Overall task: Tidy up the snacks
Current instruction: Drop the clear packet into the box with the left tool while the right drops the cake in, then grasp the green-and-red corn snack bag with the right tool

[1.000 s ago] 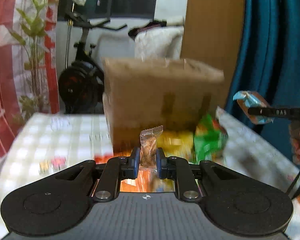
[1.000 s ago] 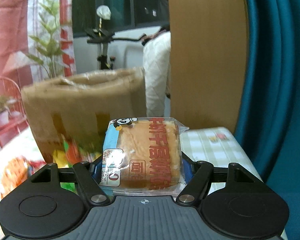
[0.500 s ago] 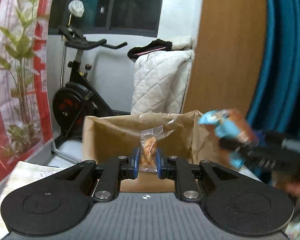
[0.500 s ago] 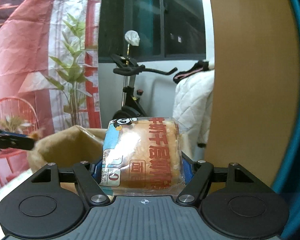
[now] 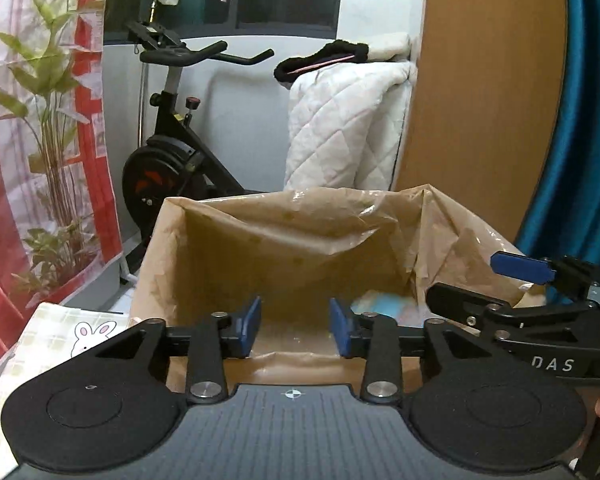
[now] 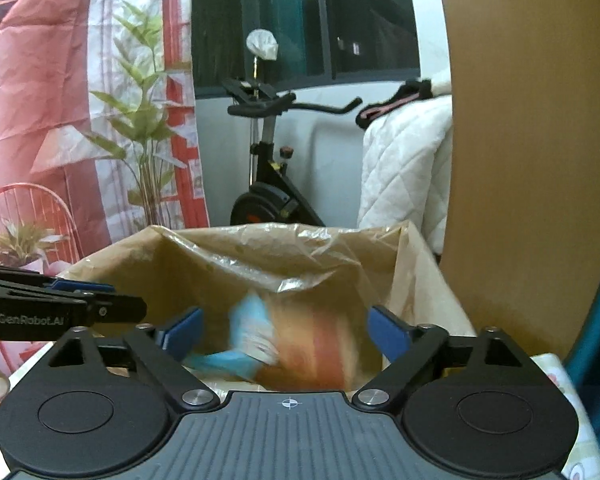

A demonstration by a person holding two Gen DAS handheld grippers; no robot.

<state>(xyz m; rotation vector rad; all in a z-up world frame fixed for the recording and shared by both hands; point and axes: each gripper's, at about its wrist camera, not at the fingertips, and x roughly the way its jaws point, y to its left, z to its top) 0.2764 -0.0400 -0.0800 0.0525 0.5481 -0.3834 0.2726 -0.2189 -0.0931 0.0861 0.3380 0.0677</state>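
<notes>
Left gripper [image 5: 294,330] sits level over the near rim of the cardboard box [image 5: 284,248], fingers spread apart, nothing between them. Right gripper [image 6: 284,334] is level too, fingers wide apart, aimed into the same box; it shows from the side in the left wrist view, at the box's right edge. A bread packet [image 6: 296,344], blue-and-orange wrapper, is blurred between the spread right fingers, untouched by either, inside the box opening. In the left view a pale blue patch lies low in the box; can't tell what it is.

Box is lined with a brown plastic bag and stands on a table [image 5: 40,344] with a checked, rabbit-print cloth. Behind: exercise bike [image 5: 172,160], white quilt [image 5: 340,128], wooden panel [image 5: 484,80], teal curtain [image 5: 592,120], red-and-white backdrop with a plant [image 5: 52,120].

Count: two grippers, one box, one packet, one bike.
</notes>
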